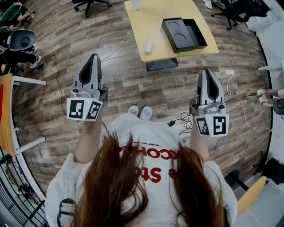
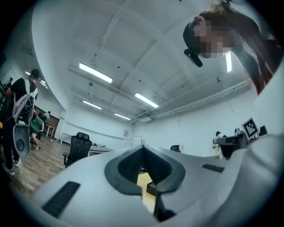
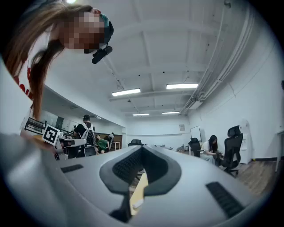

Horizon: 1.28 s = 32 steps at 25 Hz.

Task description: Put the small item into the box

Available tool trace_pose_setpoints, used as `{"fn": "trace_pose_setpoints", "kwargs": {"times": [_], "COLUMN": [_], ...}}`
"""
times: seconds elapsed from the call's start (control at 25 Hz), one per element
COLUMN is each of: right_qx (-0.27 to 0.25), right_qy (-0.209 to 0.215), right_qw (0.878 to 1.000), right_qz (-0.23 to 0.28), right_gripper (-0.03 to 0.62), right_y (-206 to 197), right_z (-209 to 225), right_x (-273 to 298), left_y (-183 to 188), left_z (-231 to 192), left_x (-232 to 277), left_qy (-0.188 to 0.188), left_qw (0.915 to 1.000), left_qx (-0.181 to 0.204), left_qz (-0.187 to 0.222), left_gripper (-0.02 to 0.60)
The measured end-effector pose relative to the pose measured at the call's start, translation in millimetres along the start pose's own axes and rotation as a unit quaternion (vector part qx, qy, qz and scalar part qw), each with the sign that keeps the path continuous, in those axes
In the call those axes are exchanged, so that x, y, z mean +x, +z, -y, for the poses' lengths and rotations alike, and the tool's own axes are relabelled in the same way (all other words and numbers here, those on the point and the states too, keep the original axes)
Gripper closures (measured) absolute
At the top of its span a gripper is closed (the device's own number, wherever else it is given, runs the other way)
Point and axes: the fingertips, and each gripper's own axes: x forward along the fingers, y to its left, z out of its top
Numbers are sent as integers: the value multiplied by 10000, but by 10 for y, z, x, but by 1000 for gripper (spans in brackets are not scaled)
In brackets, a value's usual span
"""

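A black open box [image 1: 184, 33] with a round-recessed insert lies on the right side of a yellow table [image 1: 151, 17] far ahead of me. The small white item [image 1: 149, 47] rests near the table's front left edge. My left gripper [image 1: 92, 56] and right gripper [image 1: 206, 71] are held up over the wooden floor, well short of the table, both shut with nothing between the jaws. Through the slit under the left gripper [image 2: 143, 150] a strip of the table [image 2: 144, 182] shows. The right gripper [image 3: 142, 150] frames the small item [image 3: 136, 204].
Cables and a white adapter [image 1: 229, 72] lie on the floor at right. Office chairs [image 1: 91, 3] stand at the back, a shelf frame [image 1: 17, 115] at left, and a dark base [image 1: 162, 65] under the table. Other people [image 3: 86, 131] are in the room.
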Motion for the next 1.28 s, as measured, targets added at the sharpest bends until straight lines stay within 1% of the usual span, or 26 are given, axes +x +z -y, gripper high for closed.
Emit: {"fn": "trace_pose_setpoints", "kwargs": {"times": [0.28,0.44,0.76,0.88,1.04,1.16,1.28], "right_qx": [57,252,389,392,352,288,235], "right_qy": [-58,-51,20,-39,-187,-275,-364], "right_qw": [10000,9997,9992,9992,9992,9992,9990], "right_qz": [-22,-8,18,7,-22,-67,-82], "right_gripper": [589,588,588,588,588,588,588], "right_y": [8,-27,-48,-72,-113,-135,-138], "right_z": [52,149,261,322,438,555,702], "right_x": [-75,-131,-6,99,250,480,828], "left_y": [-40,-75,-128,-171,-239,-316,-397], "left_z": [83,102,51,12,-59,-171,-321], "left_x": [27,39,158,309,618,960,1417], "left_qy": [-36,23,146,101,-59,-150,-286], "left_qw": [10000,10000,9999,9999,9999,9996,9992], "left_qx": [9,29,-30,-59,-108,-208,-233], "left_qz": [-61,-80,-83,-54,52,113,168], "left_gripper": [584,584,584,583,584,584,584]}}
